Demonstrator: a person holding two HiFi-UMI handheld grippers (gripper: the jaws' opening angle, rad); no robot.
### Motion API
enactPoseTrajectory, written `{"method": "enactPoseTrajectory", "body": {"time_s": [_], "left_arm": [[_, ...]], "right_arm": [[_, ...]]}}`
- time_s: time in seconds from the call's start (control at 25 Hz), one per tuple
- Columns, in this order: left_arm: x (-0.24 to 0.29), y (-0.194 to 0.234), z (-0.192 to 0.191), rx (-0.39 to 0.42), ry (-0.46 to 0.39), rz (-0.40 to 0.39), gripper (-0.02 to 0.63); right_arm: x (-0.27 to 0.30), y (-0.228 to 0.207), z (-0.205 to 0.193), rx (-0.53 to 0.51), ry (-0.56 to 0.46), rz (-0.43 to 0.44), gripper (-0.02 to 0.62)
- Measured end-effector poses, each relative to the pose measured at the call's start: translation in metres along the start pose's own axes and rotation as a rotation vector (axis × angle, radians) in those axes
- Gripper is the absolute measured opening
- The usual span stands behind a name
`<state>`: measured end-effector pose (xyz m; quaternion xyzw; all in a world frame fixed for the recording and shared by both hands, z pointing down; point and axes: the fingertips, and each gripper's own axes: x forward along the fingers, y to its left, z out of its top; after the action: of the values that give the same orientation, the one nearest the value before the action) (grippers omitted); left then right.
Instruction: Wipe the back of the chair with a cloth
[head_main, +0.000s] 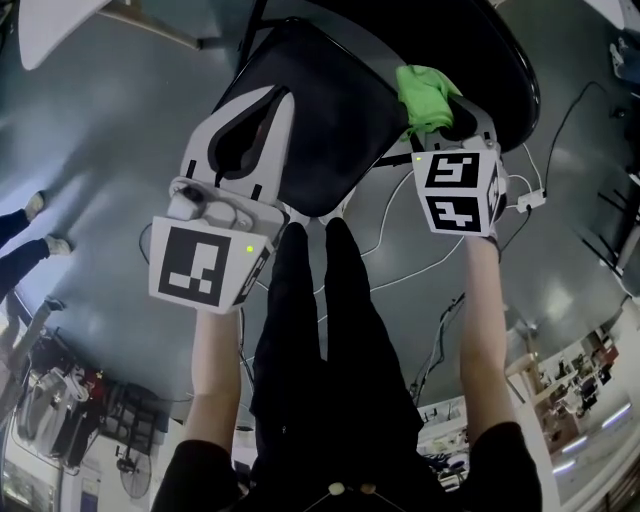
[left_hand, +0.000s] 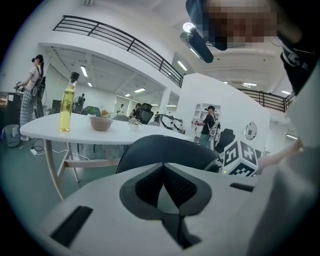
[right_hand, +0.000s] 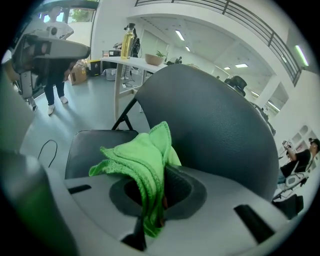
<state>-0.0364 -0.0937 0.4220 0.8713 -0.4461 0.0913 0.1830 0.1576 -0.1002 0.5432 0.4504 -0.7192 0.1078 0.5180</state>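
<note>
Your R gripper (right_hand: 159, 192) is clamped on the green cloth (right_hand: 142, 157), which bunches up out of the jaws just in front of the chair back (right_hand: 220, 125). Can't tell if they touch. The seat (right_hand: 95, 145) is below. Your L gripper (left_hand: 163, 170) has its jaws together w/ nothing btwn them, at the chair's left side, apart from the cloth.

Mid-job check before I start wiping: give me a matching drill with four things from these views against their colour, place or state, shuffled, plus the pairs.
Things:
1. cloth
2. left gripper
3. bottle
4. chair back

States:
a. yellow, standing on the white table
b. fingers together, nothing between them
c. green, pinched in the right gripper
d. dark, curved, just behind the cloth

Pairs: 1-c, 2-b, 3-a, 4-d
</note>
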Motion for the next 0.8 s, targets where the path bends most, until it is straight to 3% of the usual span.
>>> {"method": "enactPoseTrajectory", "body": {"time_s": [0.48, 0.8], "left_arm": [[-0.011, 0.009, -0.015, -0.008, 0.022, 0.023, 0.006], [-0.016, 0.004, 0.003, 0.009, -0.004, 0.032, 0.006]], "right_arm": [[0.024, 0.025, -0.002, -0.024, 0.027, 0.054, 0.044], [-0.026, 0.025, 0.039, 0.012, -0.139, 0.037, 0.044]]}}
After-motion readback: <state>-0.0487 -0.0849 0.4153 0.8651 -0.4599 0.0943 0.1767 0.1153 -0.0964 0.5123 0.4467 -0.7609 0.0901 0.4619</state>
